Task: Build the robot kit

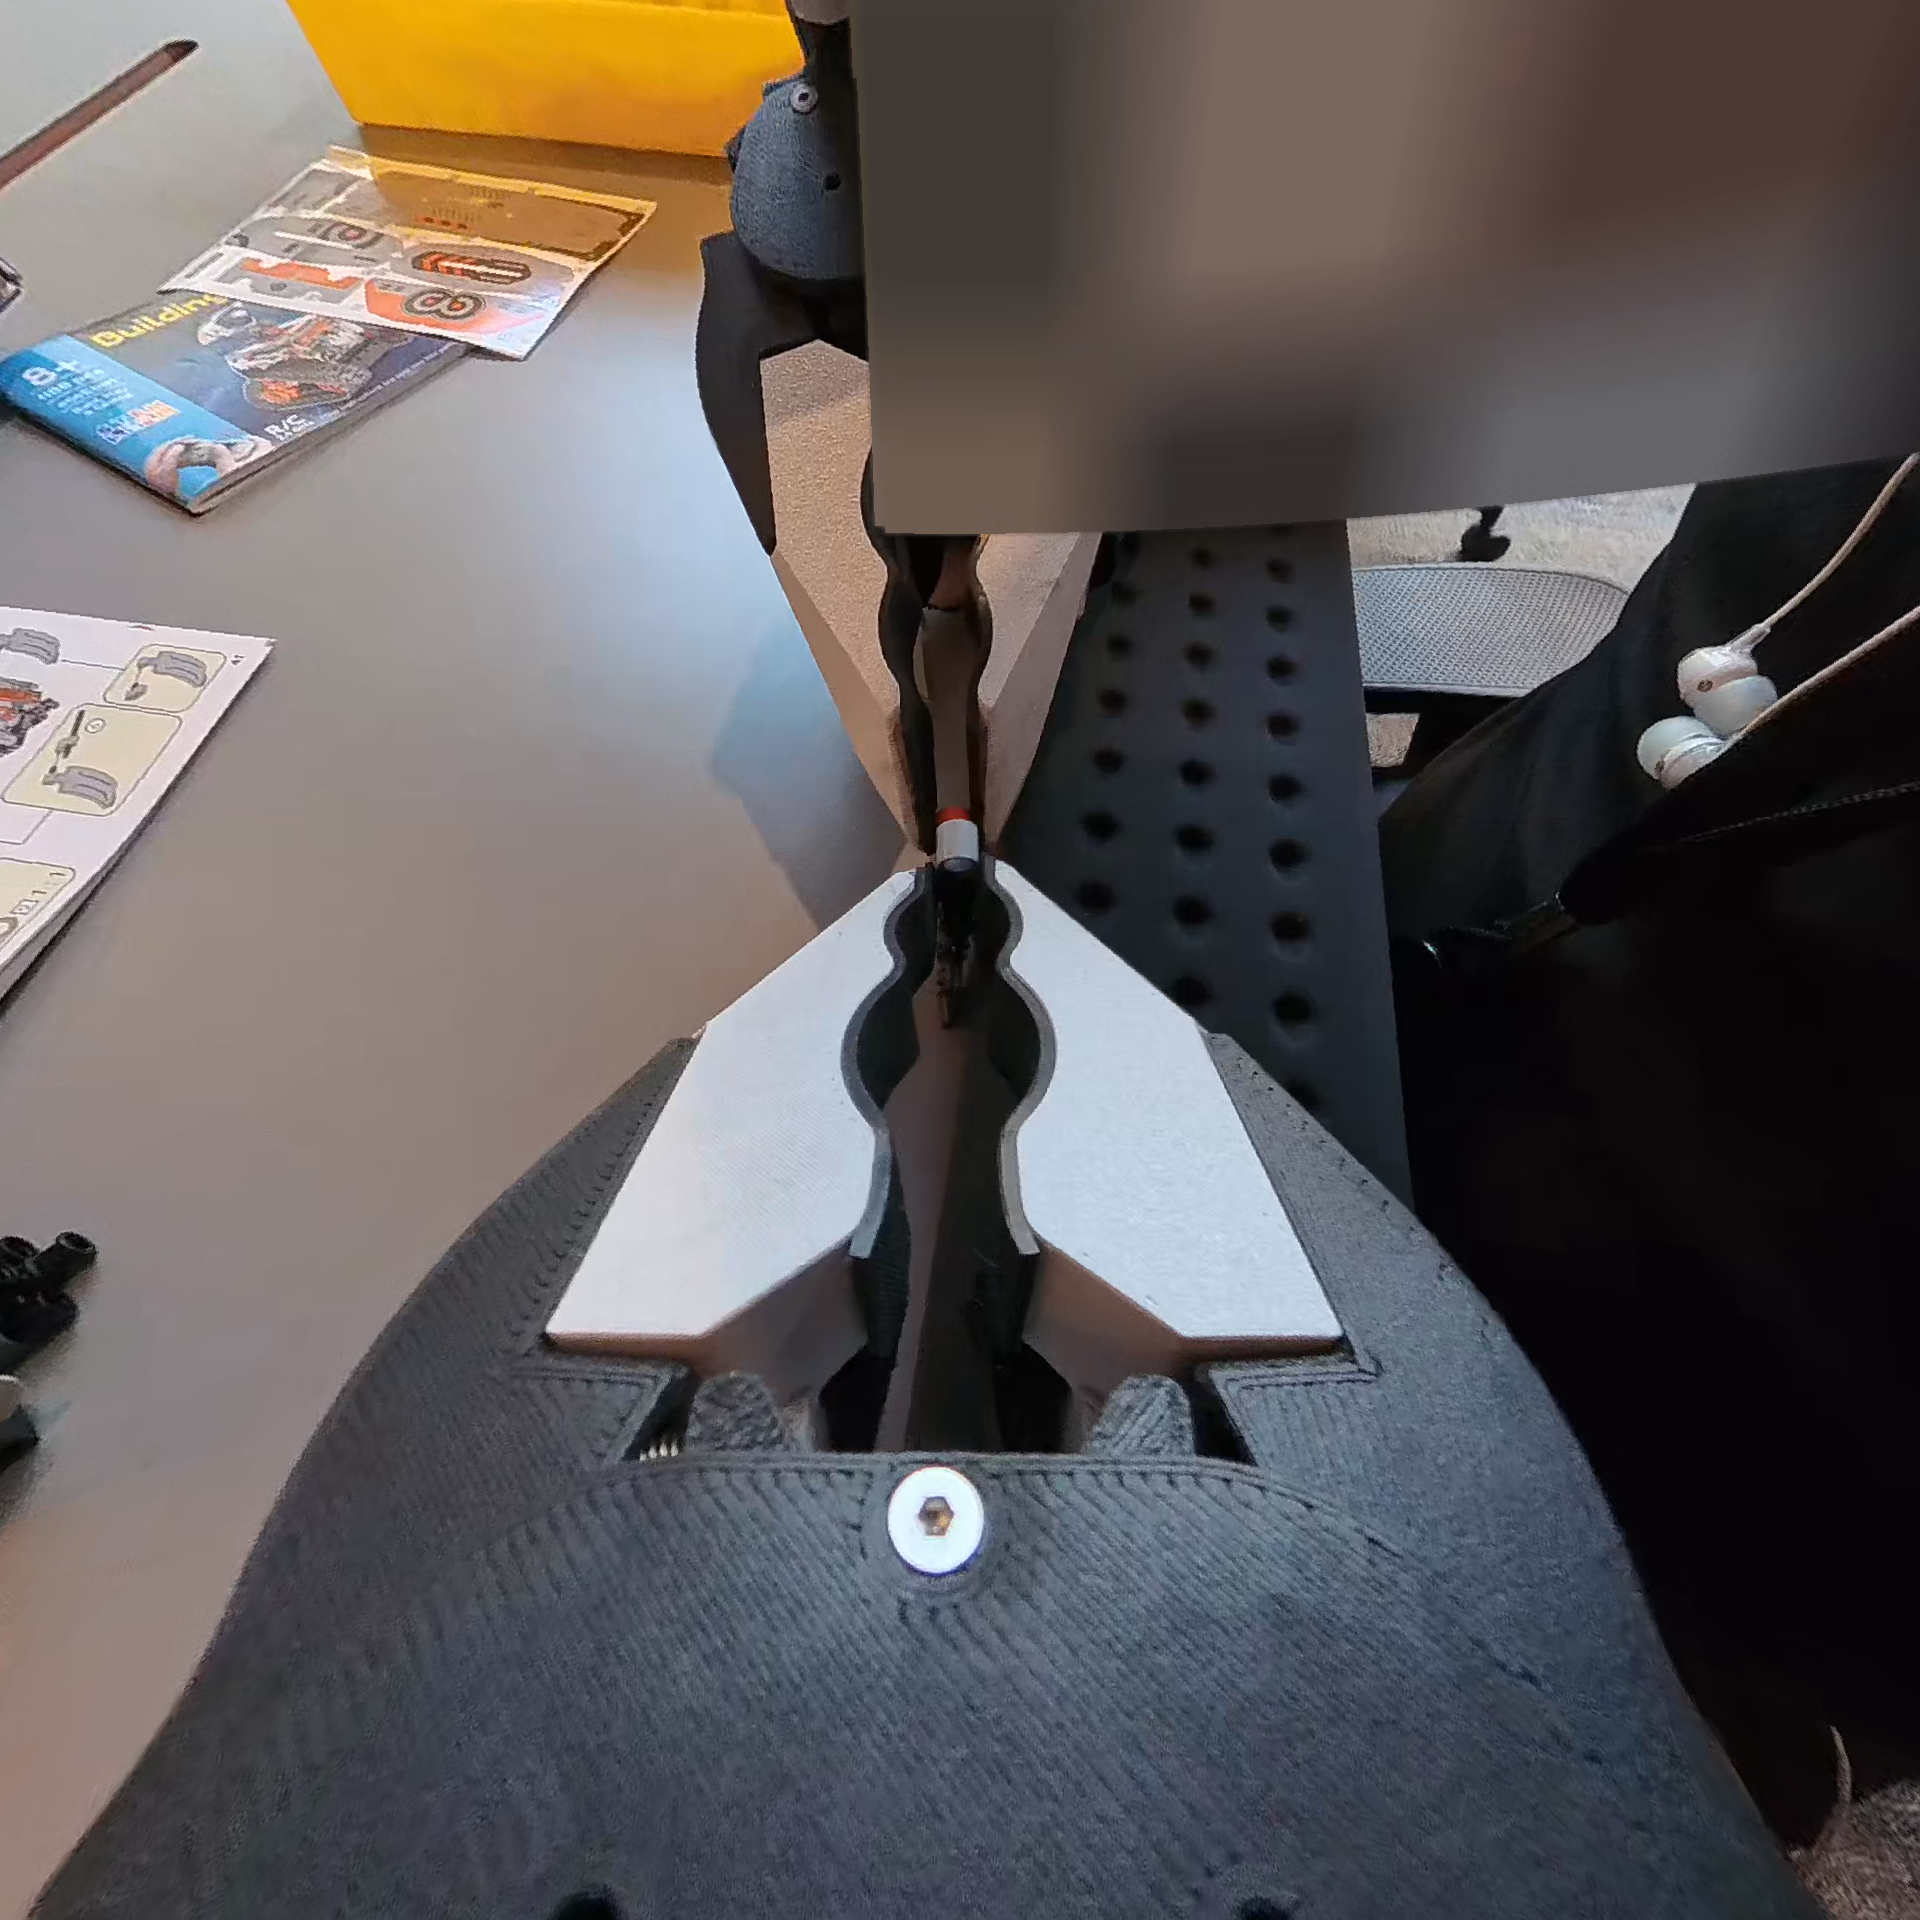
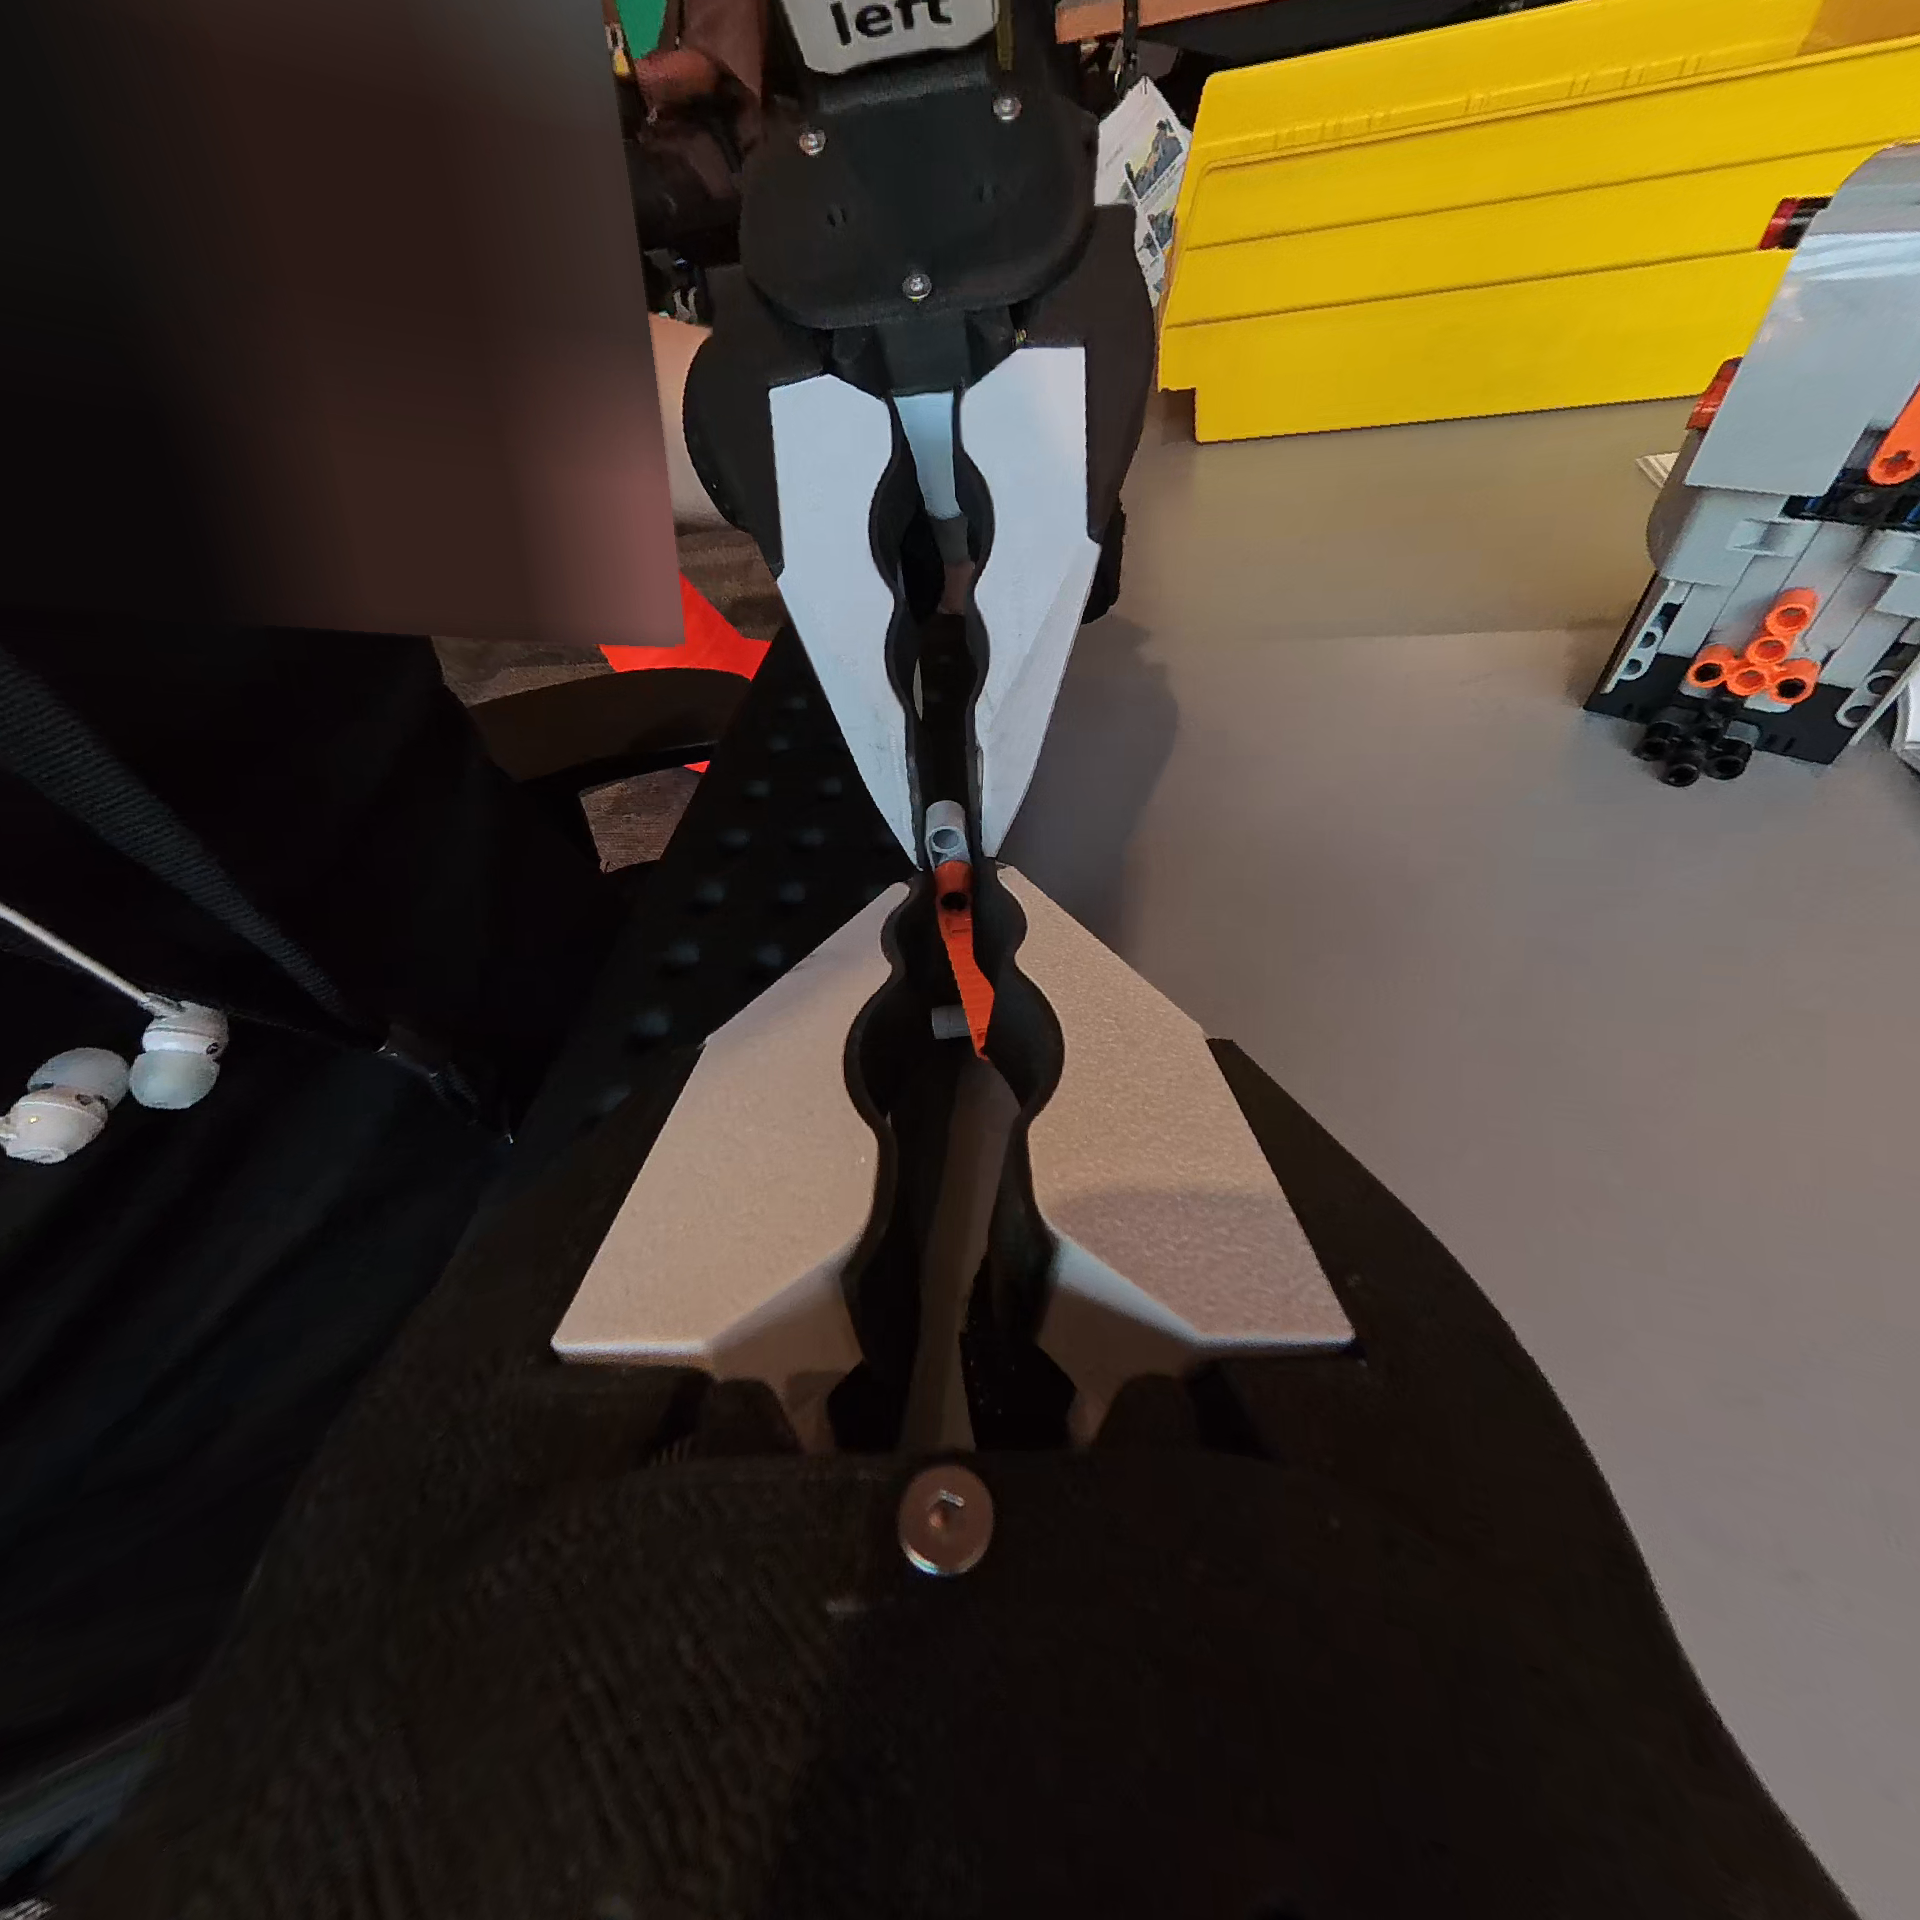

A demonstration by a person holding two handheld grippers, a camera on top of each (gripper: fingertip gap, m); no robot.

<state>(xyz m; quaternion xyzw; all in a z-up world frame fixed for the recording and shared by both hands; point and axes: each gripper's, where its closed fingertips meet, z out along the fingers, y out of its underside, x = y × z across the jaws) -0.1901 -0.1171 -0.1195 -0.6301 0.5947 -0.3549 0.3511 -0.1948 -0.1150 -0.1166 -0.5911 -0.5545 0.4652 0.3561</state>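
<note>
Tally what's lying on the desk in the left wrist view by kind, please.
Booklet: 1
Sticker sheet: 1
Instruction page: 1
Yellow bin: 1
Black parts cluster: 1
Total: 5

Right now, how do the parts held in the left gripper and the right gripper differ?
Colour: the left gripper is shut on a black part, the right gripper on an orange part. Shape: the black part looks thin and rod-like; the orange part is flat and tapers. Shared: both are pinched near the gripper tips and meet end to end at a grey sleeve.
</note>
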